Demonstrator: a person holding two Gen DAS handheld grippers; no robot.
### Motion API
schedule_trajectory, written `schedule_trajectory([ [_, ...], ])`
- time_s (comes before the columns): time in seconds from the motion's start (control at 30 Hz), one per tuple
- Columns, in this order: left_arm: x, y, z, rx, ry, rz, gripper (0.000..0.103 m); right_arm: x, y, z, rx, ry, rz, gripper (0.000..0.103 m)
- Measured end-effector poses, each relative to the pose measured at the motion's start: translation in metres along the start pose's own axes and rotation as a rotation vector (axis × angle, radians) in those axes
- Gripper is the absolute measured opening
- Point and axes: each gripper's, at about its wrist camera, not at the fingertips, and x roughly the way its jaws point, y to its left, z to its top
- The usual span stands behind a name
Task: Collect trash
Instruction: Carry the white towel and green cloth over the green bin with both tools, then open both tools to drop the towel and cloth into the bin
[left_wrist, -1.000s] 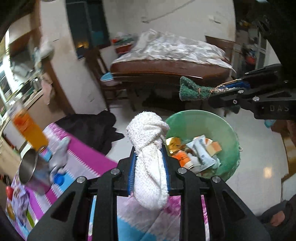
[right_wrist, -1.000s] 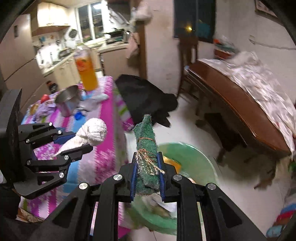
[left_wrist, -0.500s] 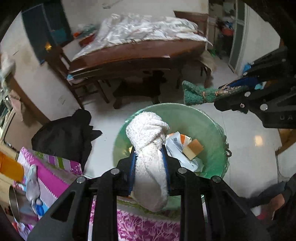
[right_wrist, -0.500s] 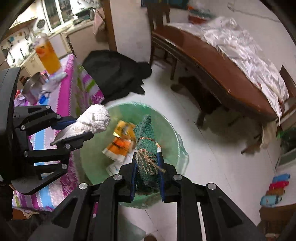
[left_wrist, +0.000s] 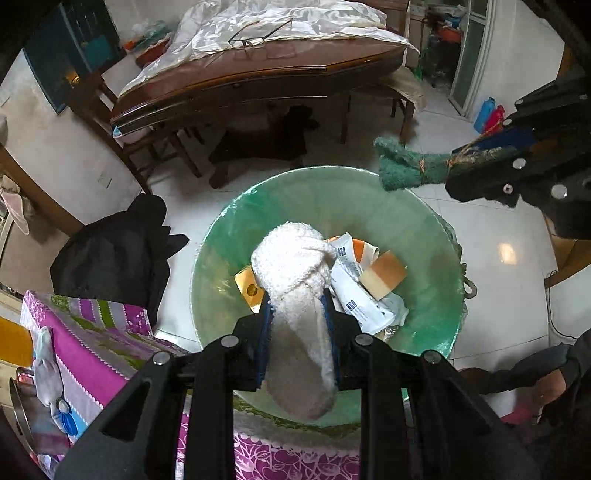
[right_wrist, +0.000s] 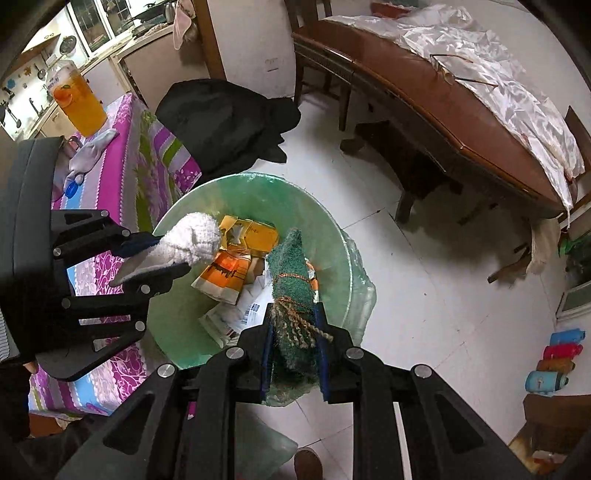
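Legible text: none. White packet (left_wrist: 360, 295) in the green bin (left_wrist: 406, 221) carries small blue print, too small to read; orange-and-white packet (right_wrist: 221, 275) and bottle label (right_wrist: 61, 75) likewise unreadable

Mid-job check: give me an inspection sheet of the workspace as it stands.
Surface: table under a pink striped cloth, beside the bin.
Job's things: green bin on the floor, holding cartons and wrappers; white rolled cloth and green scrub pad both above it.
Clutter: orange drink bottle, grey cloth, blue cap on the table.
Grippers: left hand-held gripper shut on the white rolled cloth; right hand-held gripper shut on the green scrub pad.
Cables: nothing seen.
Surroundings: black garment on the white tiled floor, wooden table with a white sheet.
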Motion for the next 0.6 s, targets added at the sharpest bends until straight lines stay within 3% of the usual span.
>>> schedule_trajectory([
  [0.43,0.005,0.000,0.003,0.011,0.010,0.013,0.024,0.013,0.004,0.012,0.041,0.054,0.040,0.020],
  [0.53,0.004,0.003,0.004,-0.005,0.003,0.022,0.028,0.016,0.007,0.014,0.043,0.061,0.044,0.021],
  [0.6,0.004,0.009,0.006,-0.034,0.001,0.019,0.038,0.017,0.006,0.015,0.059,0.062,0.051,0.039],
])
